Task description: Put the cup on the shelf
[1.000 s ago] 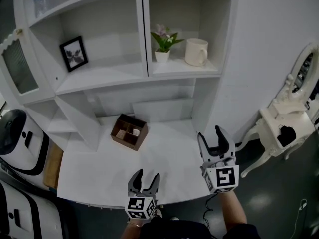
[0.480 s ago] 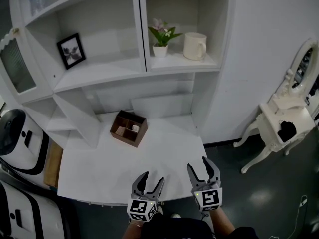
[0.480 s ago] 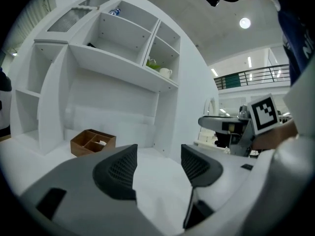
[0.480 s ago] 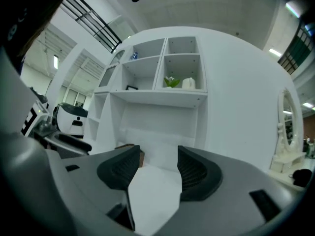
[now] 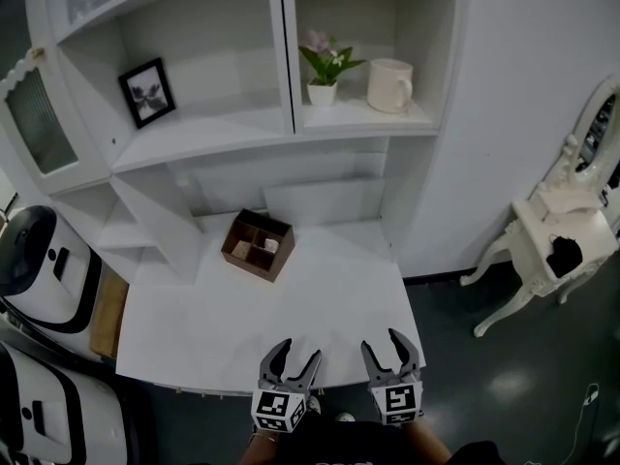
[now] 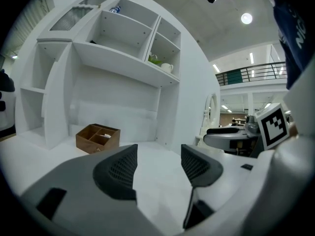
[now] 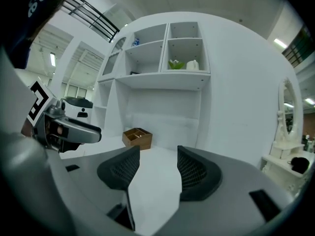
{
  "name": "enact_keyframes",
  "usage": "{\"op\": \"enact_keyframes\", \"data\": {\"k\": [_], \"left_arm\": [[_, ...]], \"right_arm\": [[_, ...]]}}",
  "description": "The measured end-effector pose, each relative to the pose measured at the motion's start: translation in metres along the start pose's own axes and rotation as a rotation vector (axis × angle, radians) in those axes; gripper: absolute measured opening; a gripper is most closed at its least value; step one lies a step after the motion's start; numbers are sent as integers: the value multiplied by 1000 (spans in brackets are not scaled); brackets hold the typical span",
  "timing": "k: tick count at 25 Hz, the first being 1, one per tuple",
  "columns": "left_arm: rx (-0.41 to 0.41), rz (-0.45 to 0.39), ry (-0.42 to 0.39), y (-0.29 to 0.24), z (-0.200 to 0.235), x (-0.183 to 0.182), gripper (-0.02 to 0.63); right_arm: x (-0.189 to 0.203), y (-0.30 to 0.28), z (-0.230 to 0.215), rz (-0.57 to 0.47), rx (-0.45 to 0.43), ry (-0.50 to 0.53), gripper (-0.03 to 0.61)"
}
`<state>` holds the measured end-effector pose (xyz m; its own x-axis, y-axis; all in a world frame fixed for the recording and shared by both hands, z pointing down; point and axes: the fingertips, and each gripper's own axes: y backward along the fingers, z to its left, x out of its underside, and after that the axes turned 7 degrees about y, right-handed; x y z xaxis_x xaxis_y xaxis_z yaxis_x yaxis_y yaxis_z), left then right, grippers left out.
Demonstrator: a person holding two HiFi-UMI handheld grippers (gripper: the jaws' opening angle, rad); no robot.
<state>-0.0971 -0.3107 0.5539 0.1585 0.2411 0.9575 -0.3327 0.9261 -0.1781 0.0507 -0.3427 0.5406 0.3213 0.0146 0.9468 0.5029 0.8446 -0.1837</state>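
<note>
On shelf (image 5: 360,117): cup (image 5: 389,85) right of plant (image 5: 325,74); box (image 5: 257,245) on desk (image 5: 242,327) below

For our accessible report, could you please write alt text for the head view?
A white cup stands on the upper right shelf beside a potted plant. Below, the left gripper and right gripper hover open and empty over the near edge of the desk, a wooden organizer box farther back.

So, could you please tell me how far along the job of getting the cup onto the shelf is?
Looks done: the white cup stands upright on the upper right shelf, beside the potted plant. In hand: nothing; the left gripper and right gripper are at the desk's near edge, jaws apart and empty. Left: nothing that I can see.
</note>
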Motion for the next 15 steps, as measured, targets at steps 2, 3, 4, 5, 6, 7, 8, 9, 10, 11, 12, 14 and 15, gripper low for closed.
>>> {"op": "enact_keyframes", "data": {"k": [2, 3, 4, 5, 6, 7, 8, 9, 10, 11, 12, 14, 15], "left_arm": [[1, -13, -1, -2, -1, -6, 276], [8, -16, -1, -3, -2, -8, 274], [20, -17, 0, -4, -3, -10, 266], [32, -17, 3, -5, -5, -11, 254], [42, -18, 5, -5, -7, -11, 244], [50, -19, 7, -5, -9, -11, 229], [58, -21, 7, -5, -11, -11, 212], [67, -24, 7, -4, -13, -11, 192], [74, -27, 7, -4, -15, -11, 166], [77, -31, 8, -4, -16, -12, 126], [74, -35, 10, -4, -16, -13, 97], [55, -46, 15, -4, -13, -14, 46], [46, -51, 18, -4, -11, -15, 23]], "right_arm": [[-3, -1, -4, -2, 7, 12, 246], [-5, -2, -6, -3, 11, 18, 227], [-6, -3, -6, -5, 14, 26, 208], [-7, -4, -6, -7, 16, 33, 198], [-9, -4, -6, -10, 16, 38, 192], [-11, -4, -6, -14, 17, 37, 181], [-13, -3, -5, -19, 18, 34, 161], [-15, -3, -5, -23, 17, 33, 146], [-16, -3, -4, -27, 15, 36, 127], [-18, -3, -3, -31, 12, 43, 106], [-19, -3, -2, -37, 11, 54, 75], [-22, -3, 1, -45, 5, 66, 20], [-22, -2, 3, -45, -1, 62, 11]]}}
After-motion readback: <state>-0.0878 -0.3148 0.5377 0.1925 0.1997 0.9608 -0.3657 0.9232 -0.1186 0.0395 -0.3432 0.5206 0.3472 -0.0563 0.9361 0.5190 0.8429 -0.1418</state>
